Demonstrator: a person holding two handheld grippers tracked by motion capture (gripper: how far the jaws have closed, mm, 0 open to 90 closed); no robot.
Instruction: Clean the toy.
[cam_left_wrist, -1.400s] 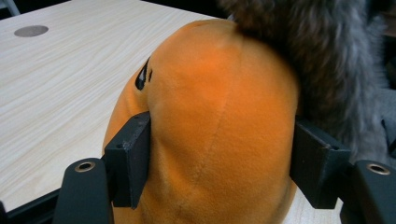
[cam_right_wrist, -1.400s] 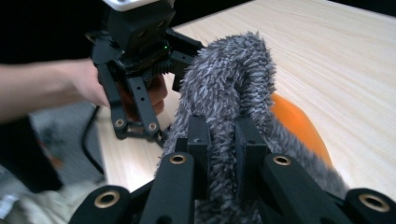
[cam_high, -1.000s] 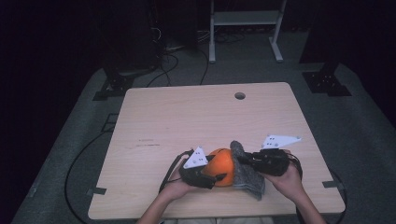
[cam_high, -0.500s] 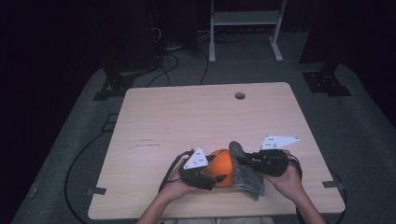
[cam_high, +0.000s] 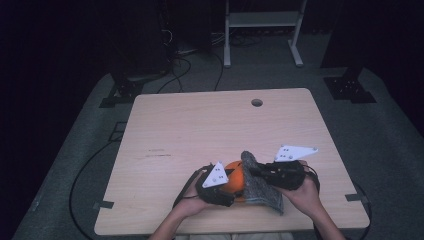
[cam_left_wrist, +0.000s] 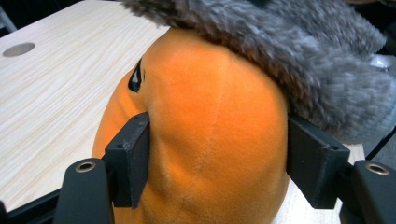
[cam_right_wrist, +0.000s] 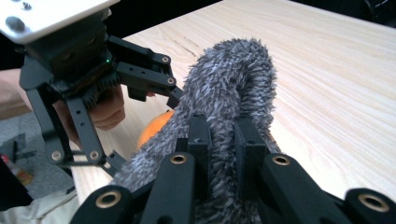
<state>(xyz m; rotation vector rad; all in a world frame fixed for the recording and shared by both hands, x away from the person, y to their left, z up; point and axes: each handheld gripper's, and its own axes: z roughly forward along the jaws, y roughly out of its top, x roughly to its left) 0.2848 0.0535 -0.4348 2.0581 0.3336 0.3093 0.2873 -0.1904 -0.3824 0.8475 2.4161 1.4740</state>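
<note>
- Two grips are active: my left gripper (cam_left_wrist: 217, 154) clamps the orange plush toy (cam_left_wrist: 205, 135), its jaws having just closed further on it; my right gripper (cam_right_wrist: 223, 140) pinches a fold of the grey furry cover (cam_right_wrist: 229, 79), draped over the toy near the table's (cam_high: 200, 125) front edge;
- Risk: the soft body squeezes out sideways if I pull hard;
- Risk: the pinched fold slips free, since fur gives little purchase.

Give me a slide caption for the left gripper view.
Hand-held gripper squeezing an orange plush toy under a grey furry cloth.
</note>
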